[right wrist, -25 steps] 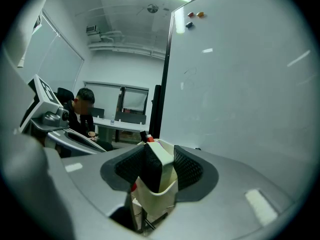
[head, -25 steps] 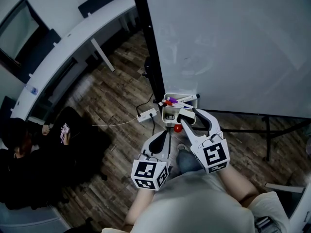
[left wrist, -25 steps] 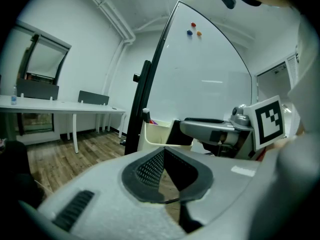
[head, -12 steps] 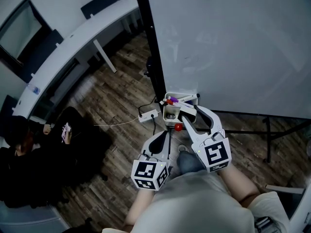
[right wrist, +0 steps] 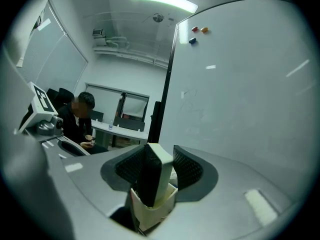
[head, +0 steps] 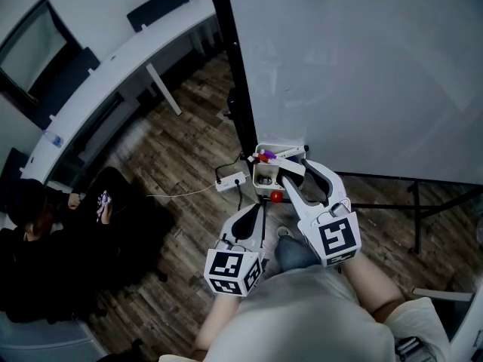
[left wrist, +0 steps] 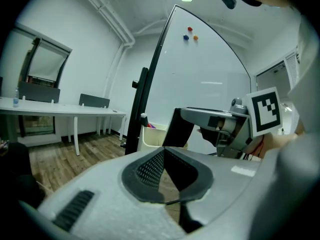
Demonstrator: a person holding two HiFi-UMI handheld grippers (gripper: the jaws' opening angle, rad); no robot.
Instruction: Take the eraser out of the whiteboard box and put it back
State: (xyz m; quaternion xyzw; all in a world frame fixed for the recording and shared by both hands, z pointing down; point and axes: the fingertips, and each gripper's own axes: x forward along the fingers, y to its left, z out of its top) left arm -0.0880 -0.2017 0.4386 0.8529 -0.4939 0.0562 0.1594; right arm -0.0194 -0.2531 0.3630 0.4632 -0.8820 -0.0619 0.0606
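Note:
A small white whiteboard box hangs at the whiteboard's lower left corner, with markers in it. My right gripper is shut on the eraser, holding it upright just over the box. In the right gripper view the eraser, cream with a dark felt face, stands between the pads above the box. My left gripper hangs lower and nearer to me, shut and empty. In the left gripper view, its pads meet at the tips, with the eraser and box ahead.
The whiteboard fills the upper right on a black post with floor bars. A power strip and its cable lie on the wood floor. A seated person is at the left, by a long white desk.
My right gripper has risen a little with the eraser still held in it. The left gripper has stayed where it was.

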